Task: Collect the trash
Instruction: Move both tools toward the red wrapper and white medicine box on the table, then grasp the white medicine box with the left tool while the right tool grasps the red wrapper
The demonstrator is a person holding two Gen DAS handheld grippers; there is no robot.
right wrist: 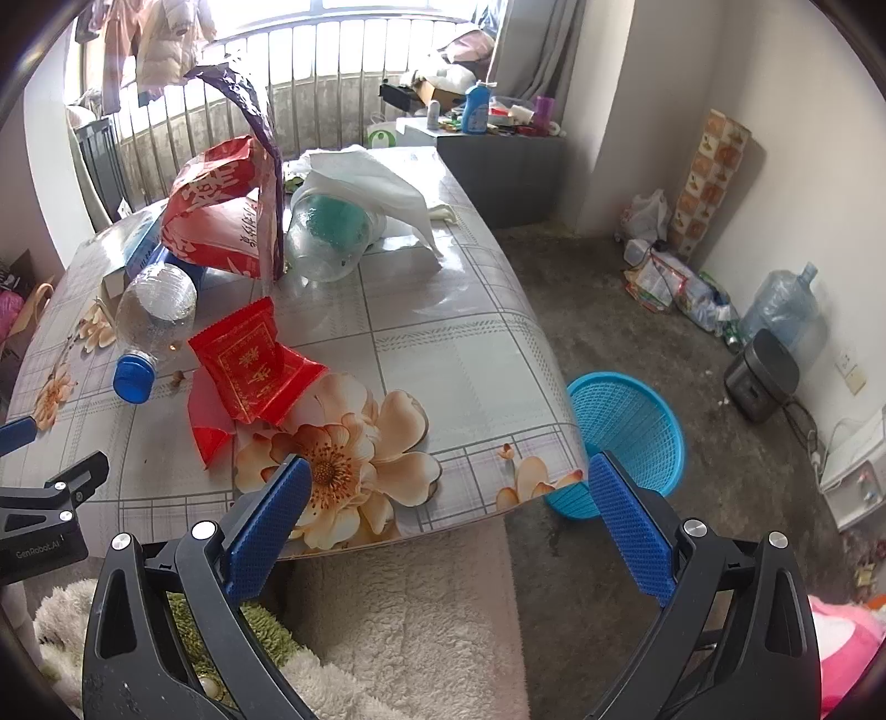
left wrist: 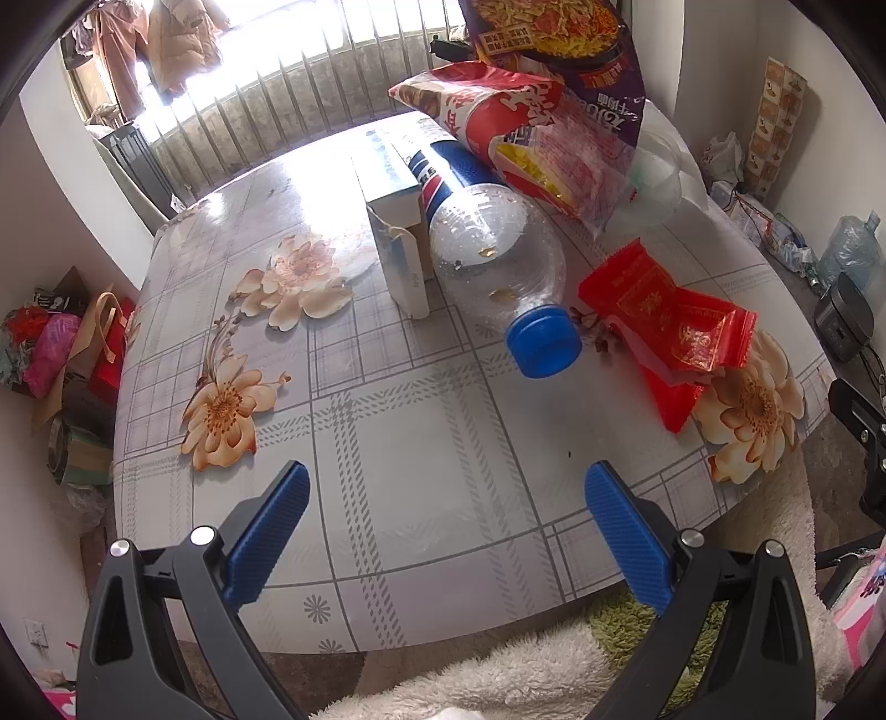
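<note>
Trash lies scattered over the floral table [left wrist: 387, 432], which fills most of both views, and a blue mesh basket [right wrist: 631, 421] stands on the floor just off the table's corner, at about three o'clock in the right wrist view. Among the litter, the biggest piece is a tall purple snack bag [left wrist: 559, 50] at twelve o'clock in the left view, leaning over a red and white noodle wrapper [left wrist: 498, 122] that rests against it. Below them a clear plastic bottle [left wrist: 493, 249] lies on its side, its blue cap [left wrist: 545, 340] pointing toward the camera, with a small white carton [left wrist: 401, 232] touching its flank at nine o'clock of the bottle. A crumpled white plastic bag [right wrist: 376, 177] drapes over a clear cup [right wrist: 326, 232] farther back (the cup holds something green). Red candy wrappers [left wrist: 664, 321] sit at four o'clock of the cap, just beside it. The left gripper [left wrist: 446, 531] and the right gripper [right wrist: 446, 526] both hover at the near table edge, fingers spread wide and holding nothing.
</note>
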